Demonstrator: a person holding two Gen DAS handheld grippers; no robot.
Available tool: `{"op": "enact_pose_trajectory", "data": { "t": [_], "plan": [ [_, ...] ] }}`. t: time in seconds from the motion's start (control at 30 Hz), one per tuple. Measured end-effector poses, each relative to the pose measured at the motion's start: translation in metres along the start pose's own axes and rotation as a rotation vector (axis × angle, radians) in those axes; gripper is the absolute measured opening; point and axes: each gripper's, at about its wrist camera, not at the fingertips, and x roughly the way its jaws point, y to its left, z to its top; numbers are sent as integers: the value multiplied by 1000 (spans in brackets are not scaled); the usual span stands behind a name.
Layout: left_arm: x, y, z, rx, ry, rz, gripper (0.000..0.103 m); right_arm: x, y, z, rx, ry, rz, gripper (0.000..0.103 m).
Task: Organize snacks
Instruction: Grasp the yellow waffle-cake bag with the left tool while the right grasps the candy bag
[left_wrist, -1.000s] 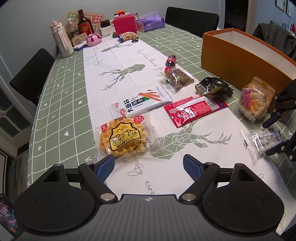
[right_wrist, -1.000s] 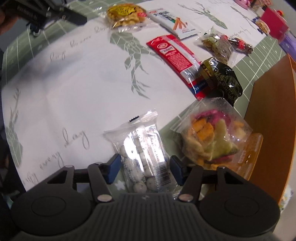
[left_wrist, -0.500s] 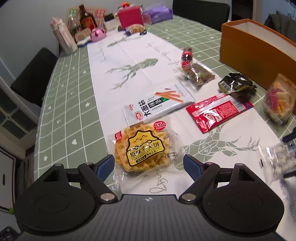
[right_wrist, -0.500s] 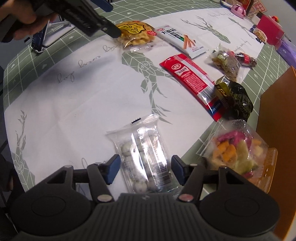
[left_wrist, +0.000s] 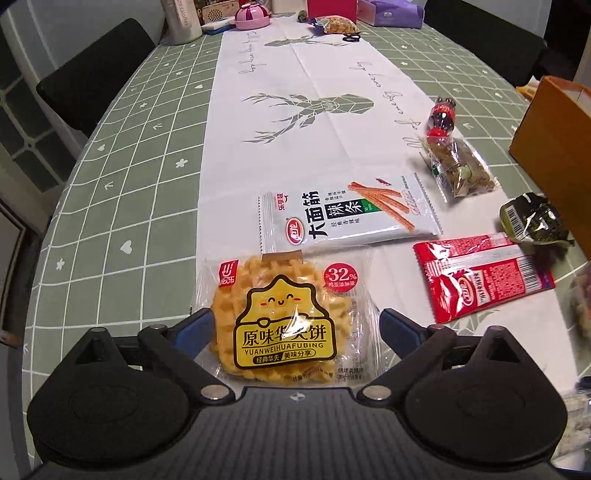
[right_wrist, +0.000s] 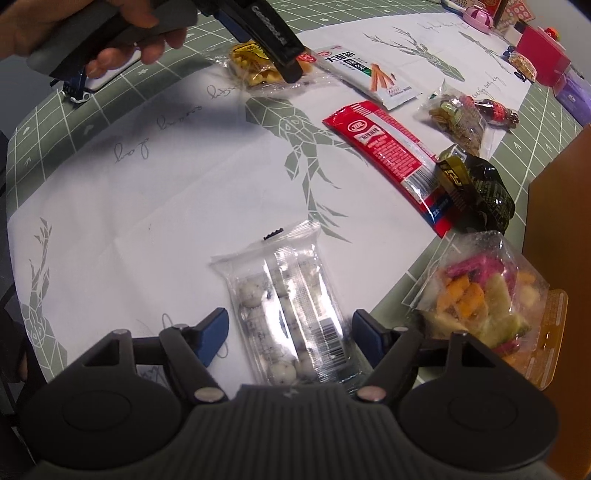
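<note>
Left gripper (left_wrist: 293, 326) is over the waffle pack (left_wrist: 284, 317) w/ fingers spread wide, still opening; pack sits between them, pads not pressing it. Seen from the right wrist view, the same gripper (right_wrist: 291, 68), held by a hand (right_wrist: 92, 26), covers part of that waffle pack (right_wrist: 255, 70).

Right gripper (right_wrist: 290, 332) straddles the clear candy bag (right_wrist: 291, 310), fingers opening, gaps on both sides, so no grip. Bag lies flat on the white runner (right_wrist: 166, 206) near the bench (left_wrist: 110, 206) edge.

Around:
- White noodle-stick packet (left_wrist: 347, 214) just behind the waffle, touching or overlapping its top seal.
- Red sausage pack (left_wrist: 480, 280) to the right of it; a dark green crumpled pouch (left_wrist: 532, 221) at its far end.
- Clear nut bag (left_wrist: 461, 170) w/ a small cola bottle (left_wrist: 441, 118) at its far end.
- Dried fruit bag (right_wrist: 484, 295) just right of the candy bag, up against the orange box (right_wrist: 557, 258).
- Far end of bench: pink box, purple tissue pack, jars – too small to detail.

Nothing lies betw. either gripper and its pack.
</note>
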Motion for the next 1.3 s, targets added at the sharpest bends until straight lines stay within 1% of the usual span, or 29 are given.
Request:
{"op": "enact_pose_trajectory", "data": {
  "t": [0.13, 0.23, 0.4, 0.43, 0.5, 0.53, 0.6, 0.7, 0.97, 1.03, 1.17, 1.3],
  "plan": [
    [9, -1, -1, -8, 9, 18, 103, 1, -1, 0, 5, 2, 1, 73],
    [13, 4, -1, -33, 11, 6, 103, 1, -2, 0, 11, 2, 4, 72],
    [18, 8, -5, -38, 15, -2, 103, 2, -5, -1, 21, 5, 16, 72],
    [19, 11, -6, -55, 15, -12, 103, 1, -4, -1, 19, 5, 16, 72],
    [19, 17, -9, -92, 10, -25, 103, 0, -5, 0, 20, 1, 16, 66],
    [19, 19, -11, -101, 5, -30, 103, 0, -5, 0, 20, 1, 16, 65],
    [17, 21, -13, -101, -10, -39, 103, 0, -5, 0, 16, 0, 16, 64],
    [14, 23, -13, -103, -21, -31, 103, -1, -5, 0, 16, 1, 15, 62],
    [-1, 25, -16, -75, -27, -25, 87, -3, -6, 2, 21, 7, 13, 59],
    [-7, 25, -17, -72, -26, -29, 81, -4, -6, 3, 19, 6, 13, 59],
    [-17, 26, -19, -58, -25, -23, 78, -10, -4, 4, 14, -4, 11, 59],
    [-30, 25, -20, -49, -32, -18, 78, -18, -3, 5, 16, -23, 7, 59]
  ]
}}
